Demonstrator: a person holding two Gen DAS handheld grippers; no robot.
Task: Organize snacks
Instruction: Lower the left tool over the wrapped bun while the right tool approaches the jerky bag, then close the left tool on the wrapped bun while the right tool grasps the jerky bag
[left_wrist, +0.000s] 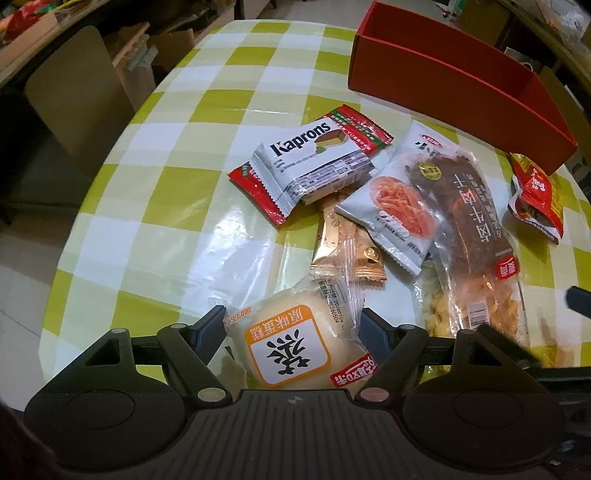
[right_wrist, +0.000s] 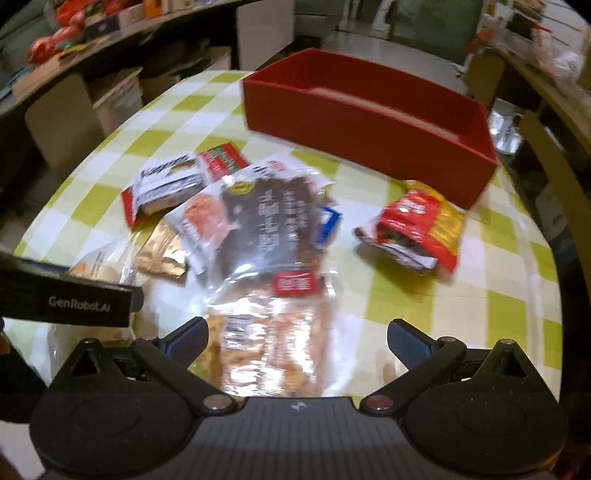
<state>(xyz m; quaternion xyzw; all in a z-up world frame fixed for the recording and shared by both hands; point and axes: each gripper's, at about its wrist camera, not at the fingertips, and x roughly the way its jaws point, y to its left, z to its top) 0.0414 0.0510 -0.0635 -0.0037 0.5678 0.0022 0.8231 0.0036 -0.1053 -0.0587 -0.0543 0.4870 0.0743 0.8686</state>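
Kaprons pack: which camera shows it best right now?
Left wrist view. The Kaprons pack is sharp there, its name readable, lying across a red wrapper. The right wrist view shows the same pack farther left, motion-blurred, its lettering barely legible.
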